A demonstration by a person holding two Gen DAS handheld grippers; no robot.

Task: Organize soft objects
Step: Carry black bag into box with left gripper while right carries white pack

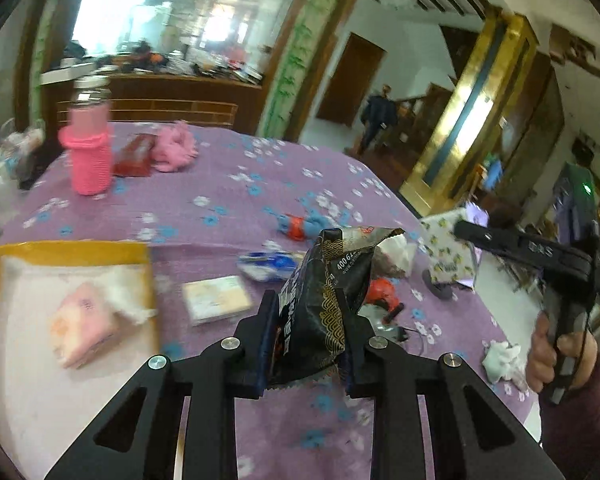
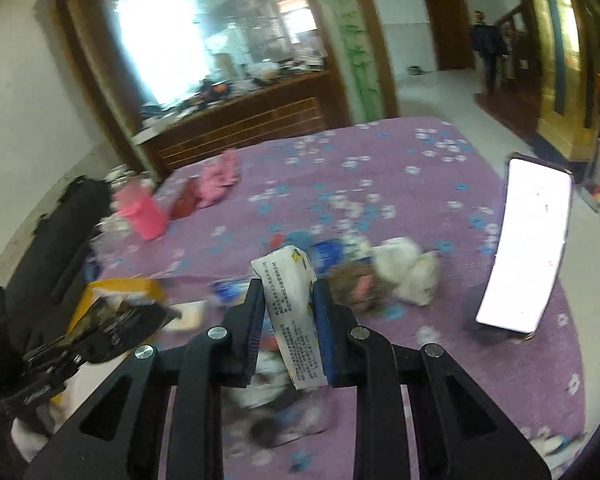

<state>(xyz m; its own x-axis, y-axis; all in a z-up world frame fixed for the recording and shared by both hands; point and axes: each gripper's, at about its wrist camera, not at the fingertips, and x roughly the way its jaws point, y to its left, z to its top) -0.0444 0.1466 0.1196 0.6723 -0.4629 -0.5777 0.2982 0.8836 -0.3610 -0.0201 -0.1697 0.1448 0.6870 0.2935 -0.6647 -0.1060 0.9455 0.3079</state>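
My left gripper is shut on a black snack packet and holds it above the purple flowered tablecloth. A yellow-rimmed tray lies at the left and holds a pink tissue pack and white fluff. My right gripper is shut on a white tissue pack, held above the table. The right gripper also shows in the left wrist view, at the right with the white pack. The left gripper with the black packet shows in the right wrist view, over the tray.
Scattered on the cloth: a pink knitted bottle, a red pouch, a pink plush, a blue-and-red soft toy, a blue packet, a flat pale pack, white plush. A lit phone stands at the right.
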